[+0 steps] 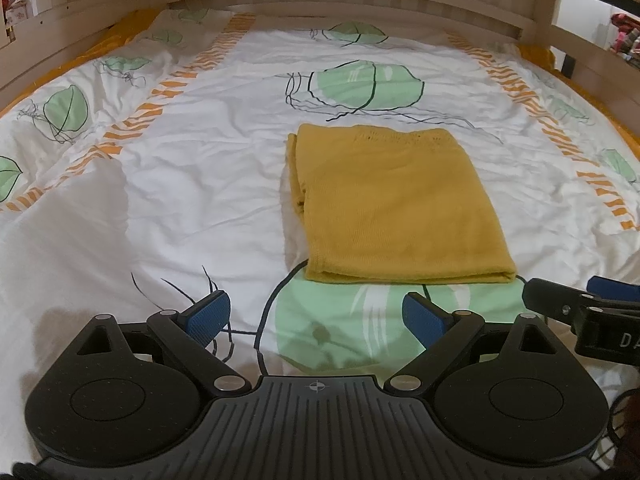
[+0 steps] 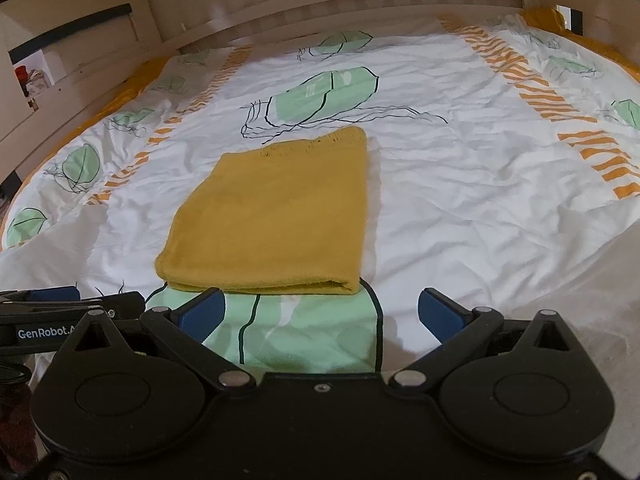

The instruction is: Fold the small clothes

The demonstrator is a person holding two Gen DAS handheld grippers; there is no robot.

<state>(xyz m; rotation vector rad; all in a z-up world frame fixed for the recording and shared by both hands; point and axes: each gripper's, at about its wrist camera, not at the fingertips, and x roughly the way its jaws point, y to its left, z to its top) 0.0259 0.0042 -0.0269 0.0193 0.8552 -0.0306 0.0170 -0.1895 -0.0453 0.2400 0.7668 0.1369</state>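
A mustard-yellow knit garment [image 1: 396, 204] lies folded into a neat rectangle on the bed; it also shows in the right wrist view [image 2: 276, 212]. My left gripper [image 1: 318, 314] is open and empty, hovering just short of the garment's near edge, slightly to its left. My right gripper [image 2: 320, 312] is open and empty, just short of the garment's near right corner. Each gripper shows at the edge of the other's view: the right one [image 1: 580, 304] and the left one [image 2: 72, 304].
The bed cover [image 1: 200, 184] is white with green leaf prints and orange striped bands, a little wrinkled. A wooden bed rail [image 1: 320, 0] runs along the far side, with side rails [image 2: 60, 120] left and right. Shelves with clutter stand beyond.
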